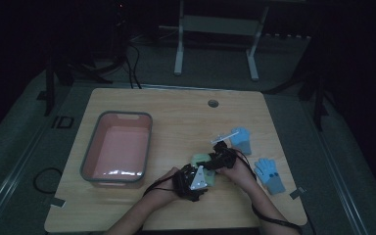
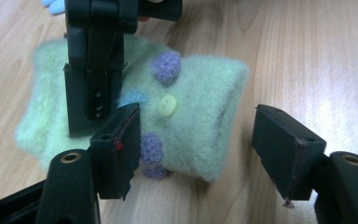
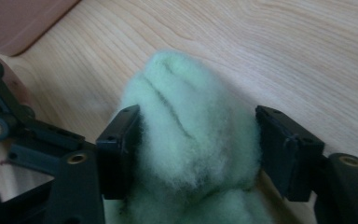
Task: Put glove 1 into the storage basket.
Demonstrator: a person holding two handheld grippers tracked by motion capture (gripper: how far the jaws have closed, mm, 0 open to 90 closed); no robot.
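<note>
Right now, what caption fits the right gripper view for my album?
Black tongs straddle a fluffy pale green mitten on the wooden table.

Two forearms enter from the bottom edge of the dim high view, apparently bare, though the light is too low to be sure. Each hand carries a black two-jaw gripper: the left gripper (image 1: pixel 192 182) is topped by a grey three-cornered plate, and the right gripper (image 1: pixel 219 155) bears a similar pale plate. Thin black cables trail from both. In the gripper views, the jaws are matte black blocks with flat pads, small screw holes and brass-coloured bushings at their bases.
</note>
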